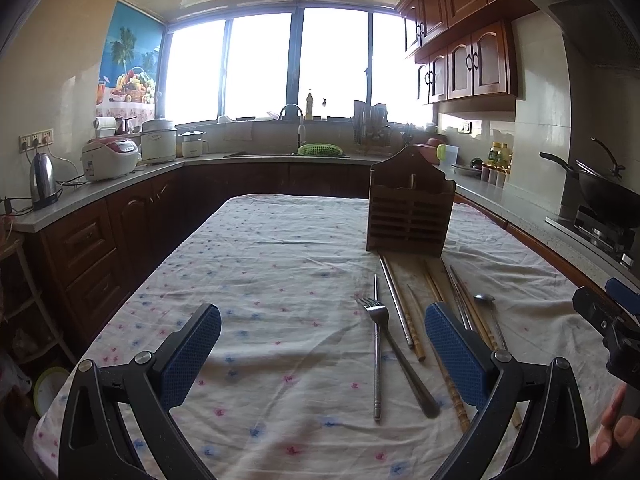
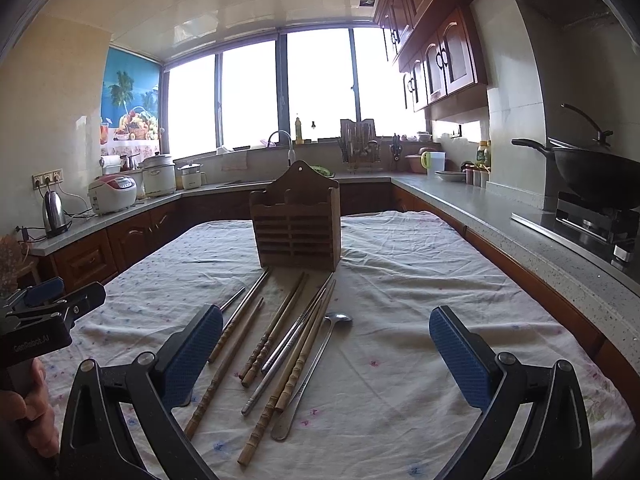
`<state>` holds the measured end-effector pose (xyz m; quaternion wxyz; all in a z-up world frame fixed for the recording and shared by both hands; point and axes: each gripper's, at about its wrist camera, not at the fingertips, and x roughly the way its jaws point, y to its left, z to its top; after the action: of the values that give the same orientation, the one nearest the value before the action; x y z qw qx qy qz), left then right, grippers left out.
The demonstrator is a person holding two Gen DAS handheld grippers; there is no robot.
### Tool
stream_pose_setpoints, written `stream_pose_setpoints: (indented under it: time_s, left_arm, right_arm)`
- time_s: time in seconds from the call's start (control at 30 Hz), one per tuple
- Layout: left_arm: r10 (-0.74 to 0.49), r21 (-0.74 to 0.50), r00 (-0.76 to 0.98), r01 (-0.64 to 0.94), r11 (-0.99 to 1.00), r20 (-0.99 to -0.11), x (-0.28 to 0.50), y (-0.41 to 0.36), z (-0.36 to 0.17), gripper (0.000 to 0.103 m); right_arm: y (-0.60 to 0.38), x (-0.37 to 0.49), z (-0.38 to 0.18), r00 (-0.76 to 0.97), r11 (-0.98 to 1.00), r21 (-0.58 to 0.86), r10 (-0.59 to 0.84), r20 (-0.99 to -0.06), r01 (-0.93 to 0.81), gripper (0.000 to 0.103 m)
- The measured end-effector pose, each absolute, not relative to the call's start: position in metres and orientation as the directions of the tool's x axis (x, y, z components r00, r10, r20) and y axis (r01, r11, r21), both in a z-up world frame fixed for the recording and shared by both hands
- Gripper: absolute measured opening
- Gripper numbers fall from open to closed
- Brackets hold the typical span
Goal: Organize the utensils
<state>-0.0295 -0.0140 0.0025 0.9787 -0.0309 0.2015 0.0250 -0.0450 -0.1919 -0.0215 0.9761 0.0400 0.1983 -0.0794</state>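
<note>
A brown wooden utensil holder [image 1: 410, 208] [image 2: 298, 224] stands upright on the floral tablecloth [image 1: 260, 280] [image 2: 400, 300]. In front of it lie a metal fork [image 1: 390, 344], several wooden and metal chopsticks [image 1: 404, 308] [image 2: 280, 336] and a metal spoon [image 2: 316, 364] [image 1: 485, 299]. My left gripper [image 1: 322, 354] is open above the cloth, the fork and chopsticks lying between its blue pads. My right gripper [image 2: 326, 356] is open too, hovering over the chopsticks and spoon. Neither holds anything. Each gripper shows at the edge of the other's view.
Counters run around the table: a kettle [image 1: 42, 180] and rice cookers [image 1: 110, 158] on the left, a sink [image 1: 292, 136] under the windows, a wok on a stove [image 2: 600, 176] on the right. A person's hand [image 2: 28, 412] holds the left gripper.
</note>
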Motion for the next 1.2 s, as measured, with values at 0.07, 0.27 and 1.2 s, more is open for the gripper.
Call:
stream_pose_setpoints:
  time_s: [0.07,0.27,1.2]
  left_arm:
    - [0.036,-0.053,0.918,-0.062,0.997,-0.395,-0.0284,-0.0134,0.0033,0.102]
    - [0.038,-0.054,0.919,-0.064,0.996,-0.392,-0.0297,-0.0134,0.0005,0.102]
    - [0.034,-0.060,0.919,-0.063,0.996,-0.393,-0.0269,-0.0131,-0.0001,0.102]
  right_arm:
    - [-0.1919,-0.0449,-0.0213,0.910,0.984,0.048,-0.138,-0.391,0.170,0.103]
    - [-0.1918,-0.0458,-0.0216,0.912,0.985,0.051,-0.135,-0.387,0.167,0.103]
    - [-0.1896,-0.0455,-0.0165,0.916,0.986,0.060,-0.121,-0.382,0.155,0.103]
